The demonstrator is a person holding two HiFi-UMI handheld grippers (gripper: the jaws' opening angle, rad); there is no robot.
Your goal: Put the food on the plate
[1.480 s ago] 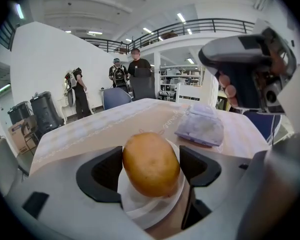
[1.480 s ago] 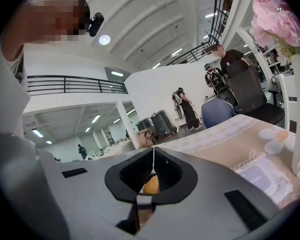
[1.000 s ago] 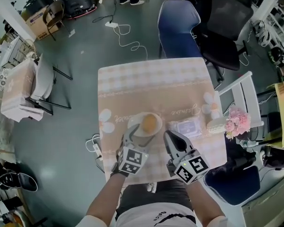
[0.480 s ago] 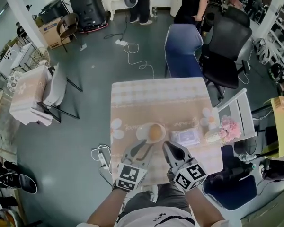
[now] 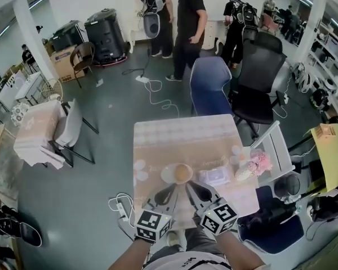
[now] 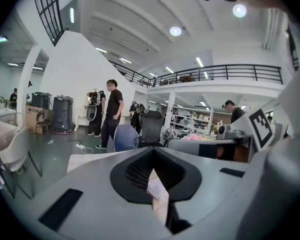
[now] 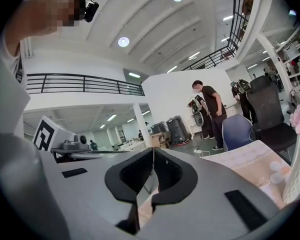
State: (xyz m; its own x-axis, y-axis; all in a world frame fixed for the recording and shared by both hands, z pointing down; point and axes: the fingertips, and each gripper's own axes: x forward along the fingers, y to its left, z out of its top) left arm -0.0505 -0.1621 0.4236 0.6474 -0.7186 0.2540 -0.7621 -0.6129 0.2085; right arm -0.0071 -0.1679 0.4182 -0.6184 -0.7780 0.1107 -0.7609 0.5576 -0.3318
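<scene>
Orange rounded food (image 5: pixel 182 173) on white plate (image 5: pixel 165 176), left tool (image 5: pixel 170 190) and right tool (image 5: pixel 191 188) closed

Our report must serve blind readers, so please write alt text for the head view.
Seen from above, a round orange-brown food sits on a white plate on a table with a pale checked cloth. Below it, the left gripper and right gripper are both shut and empty, near the table's front edge. Beyond two chairs, people stand.

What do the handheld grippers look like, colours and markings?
Both the left gripper and right gripper: grey tapered shells, black pads lining the jaws, each carrying a white cube bearing black square markers. No cables visible. Person wears a white top.
</scene>
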